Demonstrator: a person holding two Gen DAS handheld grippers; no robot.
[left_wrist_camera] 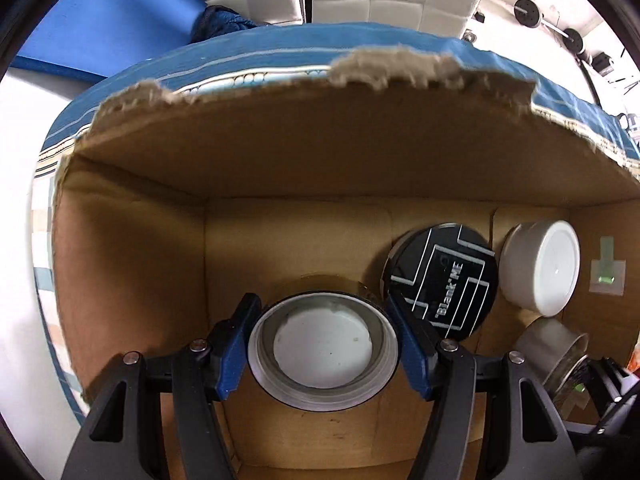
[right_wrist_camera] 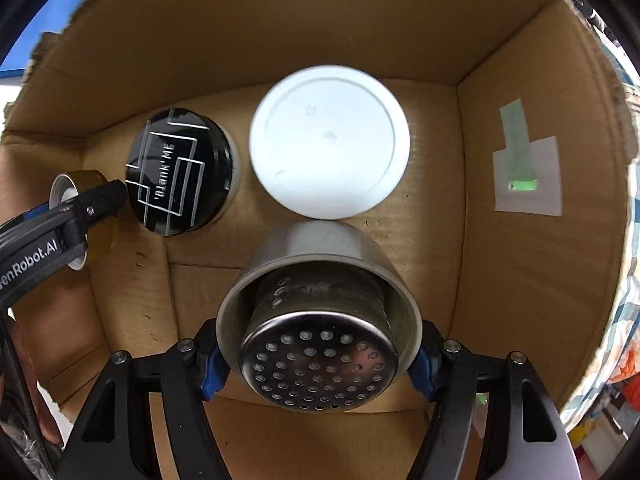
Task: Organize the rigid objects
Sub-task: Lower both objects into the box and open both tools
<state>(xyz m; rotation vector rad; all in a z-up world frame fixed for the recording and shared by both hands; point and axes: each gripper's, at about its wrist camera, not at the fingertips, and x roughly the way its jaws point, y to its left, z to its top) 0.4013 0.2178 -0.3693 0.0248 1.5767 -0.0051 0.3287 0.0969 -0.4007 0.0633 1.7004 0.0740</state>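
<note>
Left gripper [left_wrist_camera: 324, 344]: clamped on a round jar [left_wrist_camera: 323, 350], one blue pad [left_wrist_camera: 236, 344] on each side of it; the jar's open mouth faces the camera, with a white inner base showing.
Jar, other view: in the right wrist view it appears as a gold-sided jar [right_wrist_camera: 86, 212] at far left, with the left gripper [right_wrist_camera: 96, 204] around it, low inside the box.
Right gripper [right_wrist_camera: 320, 364]: closed on a metal strainer cup [right_wrist_camera: 320, 336]; its perforated steel bottom faces the camera and its blue pads [right_wrist_camera: 214, 376] press the wider rim from both sides.
Box [left_wrist_camera: 280, 152]: brown cardboard, torn along the top edge; both tools reach inside it.
Black tin [left_wrist_camera: 442, 280]: lettered "Blank ME", lying on the box floor just ahead and right of the left tool, near the jar; whether it touches the jar cannot be told.
Black tin, right view [right_wrist_camera: 182, 172]: ahead and left of the strainer cup.
White tub [right_wrist_camera: 330, 142]: straight ahead of the right tool, just beyond the cup, beside the tin.
White tub, left view [left_wrist_camera: 540, 266]: right of the tin.
Tape patch [right_wrist_camera: 526, 172]: pale patch with a green strip on the box's right wall.
Cloth [left_wrist_camera: 400, 46]: blue, behind the box.
</note>
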